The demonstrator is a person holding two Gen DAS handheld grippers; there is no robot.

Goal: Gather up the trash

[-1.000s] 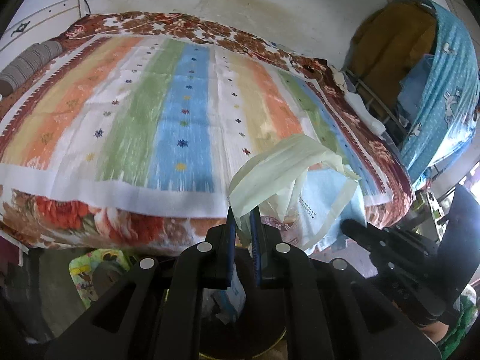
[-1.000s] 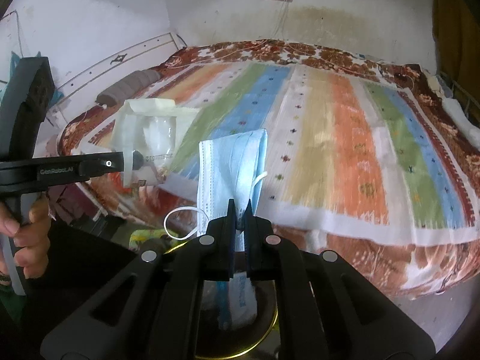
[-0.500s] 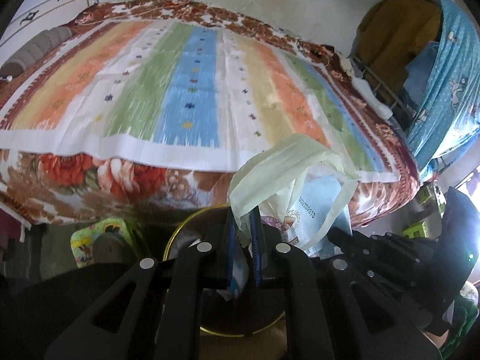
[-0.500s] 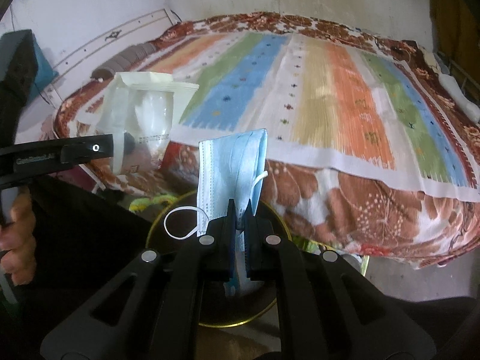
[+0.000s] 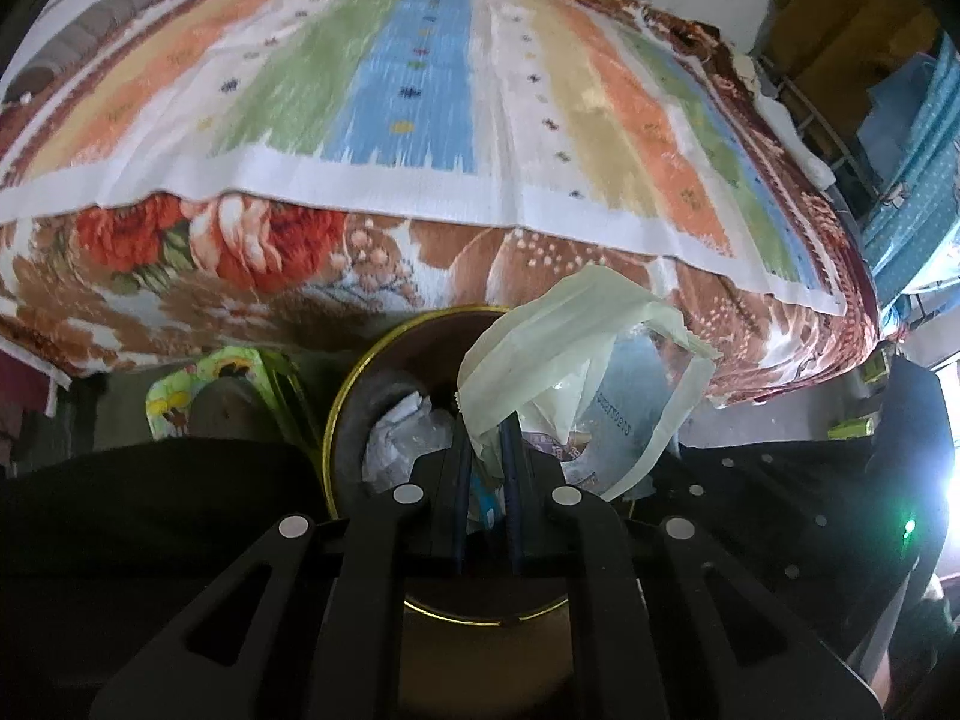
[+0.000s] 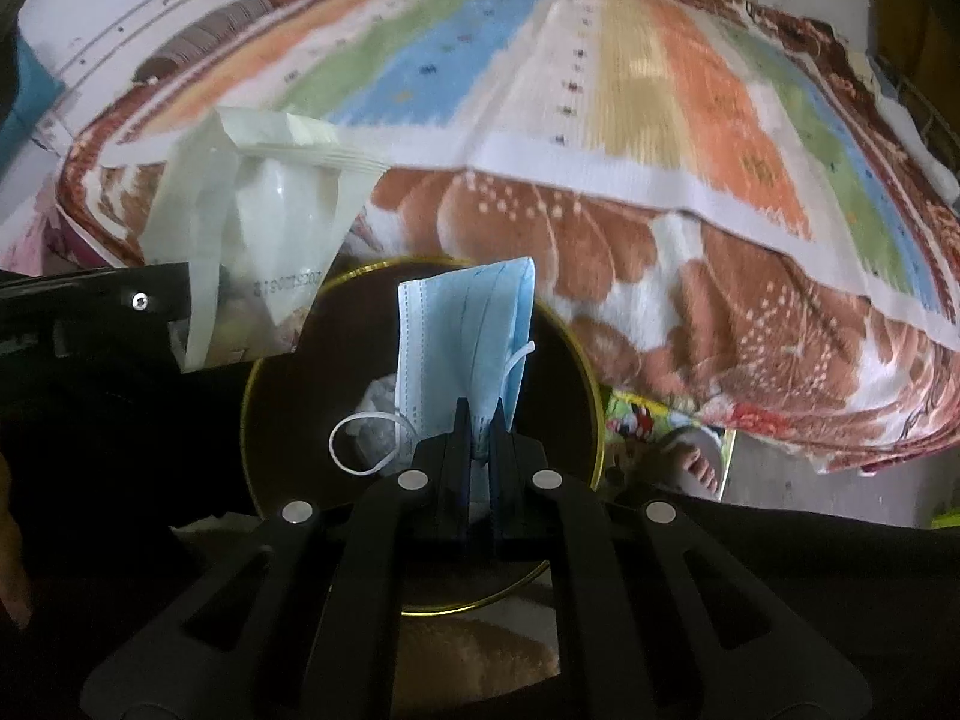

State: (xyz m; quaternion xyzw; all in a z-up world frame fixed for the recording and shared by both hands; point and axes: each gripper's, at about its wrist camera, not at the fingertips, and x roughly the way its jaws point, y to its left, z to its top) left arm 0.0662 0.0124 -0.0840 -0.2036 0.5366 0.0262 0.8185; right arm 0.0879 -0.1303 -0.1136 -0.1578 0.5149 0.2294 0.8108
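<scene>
Left wrist view: the left gripper [image 5: 485,429] pinches a pale wrapper [image 5: 564,360], hiding much of the bin [image 5: 345,414]. The right gripper [image 6: 477,420] clamps a blue mask [image 6: 465,342]; bin contents stay murky.

I see a bed with a striped blanket [image 5: 420,90] laid over a brown flowered bedspread [image 6: 600,252]. A bare foot [image 6: 699,459] rests on a colourful mat [image 5: 231,363].

There are two grippers [image 5: 485,420] [image 6: 477,414], one mask [image 6: 465,342], one wrapper [image 5: 576,372], one bin [image 6: 591,396] and one bed [image 5: 420,90].
</scene>
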